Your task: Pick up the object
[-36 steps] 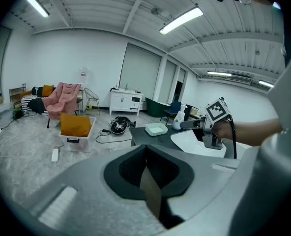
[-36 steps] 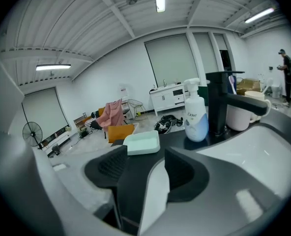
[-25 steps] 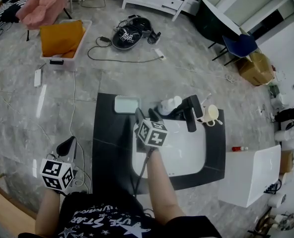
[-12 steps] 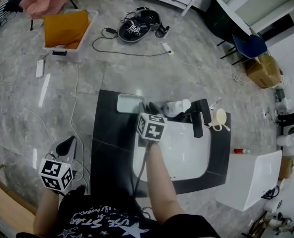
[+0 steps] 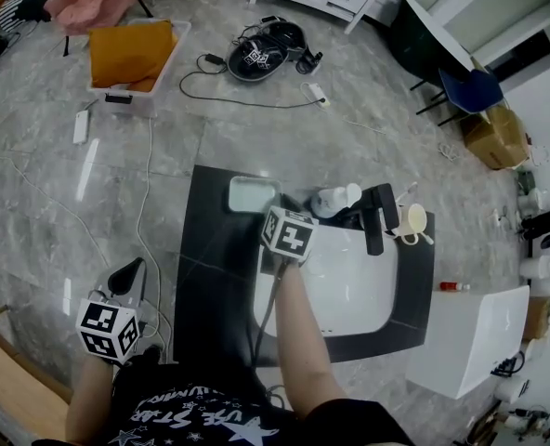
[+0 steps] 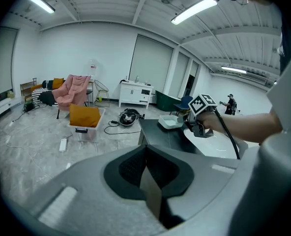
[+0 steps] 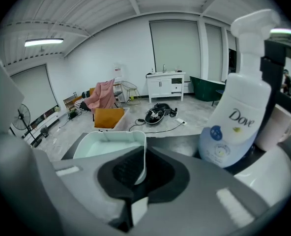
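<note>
A pale green, shallow tray [image 5: 247, 193] sits at the back left of the black counter [image 5: 215, 277]. My right gripper [image 5: 277, 204] reaches to the tray's right side. In the right gripper view the tray [image 7: 103, 144] has its right wall pinched between the jaws, so the right gripper [image 7: 138, 167] is shut on it. My left gripper [image 5: 126, 275] hangs low over the floor, left of the counter and far from the tray. Its jaws [image 6: 148, 178] meet with nothing between them.
A white Dove pump bottle [image 7: 234, 122] stands just right of the tray, beside a black faucet [image 5: 379, 216] and a cream cup [image 5: 412, 219]. The white basin [image 5: 349, 286] fills the counter's right part. Cables, a bin with an orange cushion [image 5: 131, 54] and a white box [image 5: 465, 333] lie around.
The right gripper's jaws stood apart near the tray earlier; now they have closed on the tray's right wall. The left gripper has hardly moved.
</note>
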Tool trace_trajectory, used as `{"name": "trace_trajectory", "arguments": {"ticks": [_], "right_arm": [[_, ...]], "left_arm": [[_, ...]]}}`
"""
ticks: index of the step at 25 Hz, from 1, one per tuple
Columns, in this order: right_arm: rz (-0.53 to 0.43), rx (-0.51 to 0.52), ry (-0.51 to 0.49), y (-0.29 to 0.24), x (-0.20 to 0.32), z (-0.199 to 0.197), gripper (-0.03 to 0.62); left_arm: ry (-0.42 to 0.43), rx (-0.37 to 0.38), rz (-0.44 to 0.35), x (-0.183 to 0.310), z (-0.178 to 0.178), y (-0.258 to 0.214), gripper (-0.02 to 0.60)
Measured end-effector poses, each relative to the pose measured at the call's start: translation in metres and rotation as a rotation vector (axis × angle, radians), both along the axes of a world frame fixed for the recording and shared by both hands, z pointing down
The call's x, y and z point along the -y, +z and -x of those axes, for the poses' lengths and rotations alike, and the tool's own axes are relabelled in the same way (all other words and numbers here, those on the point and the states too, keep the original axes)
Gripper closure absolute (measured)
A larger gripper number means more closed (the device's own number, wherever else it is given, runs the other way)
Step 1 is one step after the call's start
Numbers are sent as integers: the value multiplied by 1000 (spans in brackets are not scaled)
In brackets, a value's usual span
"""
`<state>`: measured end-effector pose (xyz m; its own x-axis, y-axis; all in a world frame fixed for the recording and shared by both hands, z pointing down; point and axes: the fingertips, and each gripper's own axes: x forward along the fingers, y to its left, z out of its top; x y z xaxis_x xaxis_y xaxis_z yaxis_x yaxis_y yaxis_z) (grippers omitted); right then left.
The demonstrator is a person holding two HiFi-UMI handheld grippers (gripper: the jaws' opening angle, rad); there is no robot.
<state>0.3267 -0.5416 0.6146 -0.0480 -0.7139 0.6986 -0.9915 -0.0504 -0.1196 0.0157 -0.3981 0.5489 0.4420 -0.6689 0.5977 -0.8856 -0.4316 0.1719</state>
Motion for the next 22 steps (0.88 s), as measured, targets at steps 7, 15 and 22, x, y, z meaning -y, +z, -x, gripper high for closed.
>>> {"name": "trace_trajectory", "arguments": {"ticks": [7,15,22], "right_arm": [[-65,8,39,-37,-22,6,583],[-118,23,122,-80,-85,22,583],[-153,25,174,-108,-142,43,583]], "left_arm": [[21,-30,-43,-15,10,-15,572],[87,-66,-69,-52,31,-36,572],[126,-104,-86,-86,57,-47,572]]}}
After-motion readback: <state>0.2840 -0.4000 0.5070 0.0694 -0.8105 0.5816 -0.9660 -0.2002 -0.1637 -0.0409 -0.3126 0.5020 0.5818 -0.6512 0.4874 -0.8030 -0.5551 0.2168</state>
